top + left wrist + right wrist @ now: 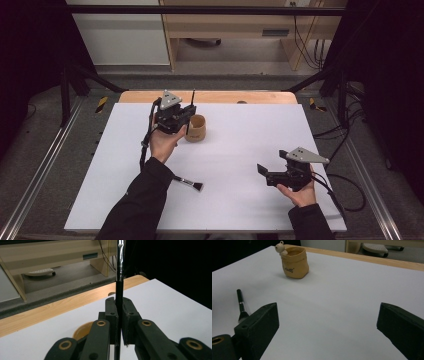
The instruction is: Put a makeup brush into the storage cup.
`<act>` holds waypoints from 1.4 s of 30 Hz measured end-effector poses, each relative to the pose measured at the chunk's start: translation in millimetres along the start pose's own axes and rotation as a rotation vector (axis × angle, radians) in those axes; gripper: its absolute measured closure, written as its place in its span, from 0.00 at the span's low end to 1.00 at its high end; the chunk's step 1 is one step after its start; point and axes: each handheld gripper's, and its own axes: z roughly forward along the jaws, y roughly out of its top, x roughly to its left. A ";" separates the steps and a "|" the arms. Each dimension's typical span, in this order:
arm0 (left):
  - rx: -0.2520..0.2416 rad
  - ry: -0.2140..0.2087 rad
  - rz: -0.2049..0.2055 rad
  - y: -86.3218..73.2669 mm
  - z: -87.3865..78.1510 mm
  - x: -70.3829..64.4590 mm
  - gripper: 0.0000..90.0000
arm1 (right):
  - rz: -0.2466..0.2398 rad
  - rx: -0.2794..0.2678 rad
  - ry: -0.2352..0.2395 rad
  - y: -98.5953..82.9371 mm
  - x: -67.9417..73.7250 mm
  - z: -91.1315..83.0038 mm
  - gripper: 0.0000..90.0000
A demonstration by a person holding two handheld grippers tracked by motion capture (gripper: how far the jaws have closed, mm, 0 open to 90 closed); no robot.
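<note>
Between the left gripper's closed jaws stands a thin black brush handle with a silver ferrule higher up, held upright and clamped near its lower part; its upper end runs out of the top of the left gripper view, so the bristle end cannot be seen there. Just below and behind those jaws sits the tan cup, a small sack-shaped pot with a little bear figure on its rim, standing upright on the white table toward the far side. From the high view the left gripper hovers just beside the cup, perhaps slightly over its rim. A second brush lies flat on the table near the person's left sleeve, bristles pointing right. Well apart, at the near right, the right gripper is held low with its jaws spread wide and nothing between them.
</note>
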 end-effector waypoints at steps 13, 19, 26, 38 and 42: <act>0.008 0.016 0.001 5.7 19.2 3.8 0.94 | 0.009 -0.005 -0.002 0.1 -0.6 -0.3 0.05; 0.009 0.021 -0.006 7.6 28.1 6.0 0.94 | 0.010 -0.008 0.004 0.2 -0.9 -0.1 0.06; 0.002 0.031 -0.001 7.9 40.9 5.2 0.94 | 0.016 -0.009 0.003 0.5 -0.7 -0.5 0.06; 0.027 0.049 -0.004 -0.6 63.2 12.8 0.94 | 0.014 -0.016 0.008 0.7 -0.9 -0.9 0.06; 0.034 0.053 -0.012 -2.5 69.6 16.4 0.94 | 0.015 -0.011 0.005 0.5 -0.3 -0.3 0.06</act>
